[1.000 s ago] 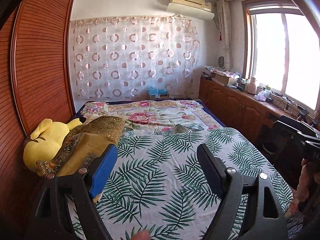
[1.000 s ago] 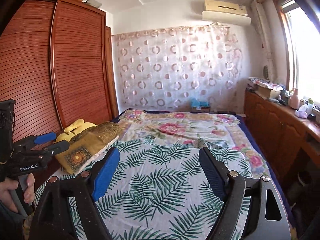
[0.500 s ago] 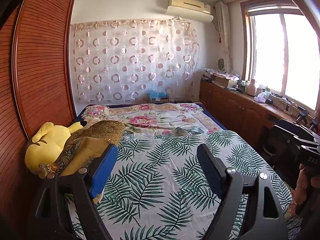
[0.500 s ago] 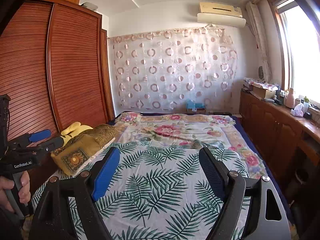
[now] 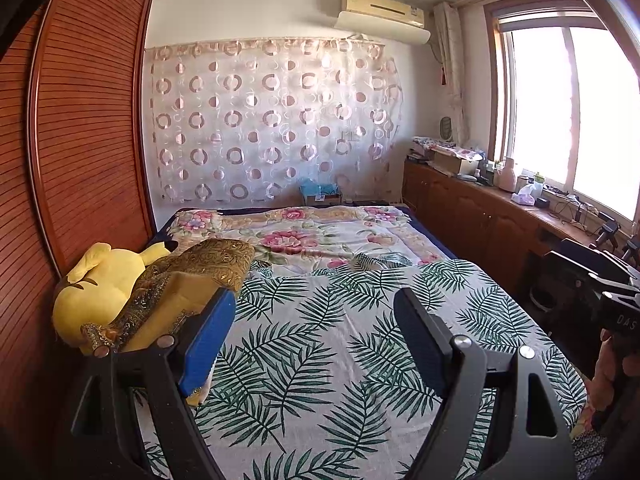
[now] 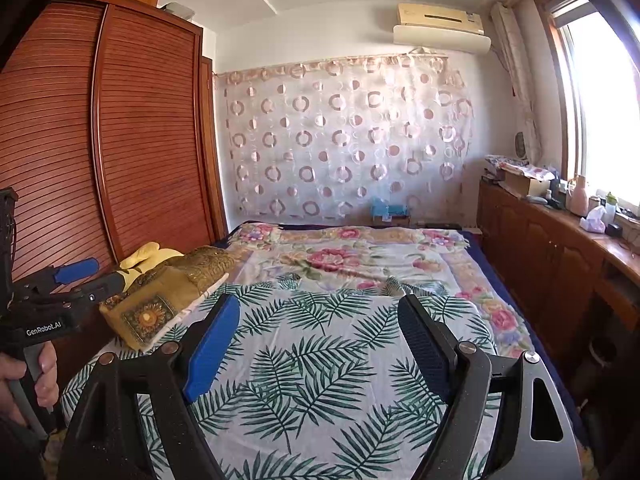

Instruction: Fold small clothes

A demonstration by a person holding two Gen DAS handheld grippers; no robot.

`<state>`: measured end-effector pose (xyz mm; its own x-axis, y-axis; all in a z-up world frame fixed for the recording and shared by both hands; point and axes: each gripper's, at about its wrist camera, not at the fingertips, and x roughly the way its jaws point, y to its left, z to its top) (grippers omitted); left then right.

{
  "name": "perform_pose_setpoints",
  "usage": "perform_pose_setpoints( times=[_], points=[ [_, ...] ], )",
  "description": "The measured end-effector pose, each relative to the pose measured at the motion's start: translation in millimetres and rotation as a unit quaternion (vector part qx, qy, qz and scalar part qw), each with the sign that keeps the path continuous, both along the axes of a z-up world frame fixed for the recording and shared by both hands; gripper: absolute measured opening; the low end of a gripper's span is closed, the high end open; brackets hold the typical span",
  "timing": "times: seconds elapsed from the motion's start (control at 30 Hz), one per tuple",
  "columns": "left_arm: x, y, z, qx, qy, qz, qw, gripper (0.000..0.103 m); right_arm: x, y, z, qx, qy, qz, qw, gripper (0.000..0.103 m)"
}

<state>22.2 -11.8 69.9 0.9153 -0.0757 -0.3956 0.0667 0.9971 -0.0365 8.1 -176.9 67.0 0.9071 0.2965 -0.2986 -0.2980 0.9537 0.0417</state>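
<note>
Leaf-print sheet point(image 5: 320, 344) on bed: wide flat stretch ahead of both grippers. Left edge blocked: gold cushion point(image 5: 188, 280) plus yellow plush point(image 5: 100, 280), both tight against wooden wardrobe point(image 6: 120, 140). Right side: wooden cabinets point(image 6: 552, 256) near bed edge, cluttered top. Small striped garment point(image 5: 376, 261) lies mid-bed.

We hold the right tool point(image 6: 318, 322) with its fingers spread wide above the palm-leaf sheet point(image 6: 320, 364) on the bed, while the left tool point(image 6: 80, 276) sits at the frame's left beside a golden cushion point(image 6: 168, 296).
</note>
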Motion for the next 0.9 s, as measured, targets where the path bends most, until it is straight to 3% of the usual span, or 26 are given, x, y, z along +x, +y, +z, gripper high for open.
perform_pose_setpoints(
  times=[0.9],
  points=[
    [-1.0, 4.0, -1.3, 0.005, -0.003, 0.004, 1.0, 0.082, 5.4, -26.2, -0.3, 0.002, 0.002, 0.001, 1.0, 0.083]
  ],
)
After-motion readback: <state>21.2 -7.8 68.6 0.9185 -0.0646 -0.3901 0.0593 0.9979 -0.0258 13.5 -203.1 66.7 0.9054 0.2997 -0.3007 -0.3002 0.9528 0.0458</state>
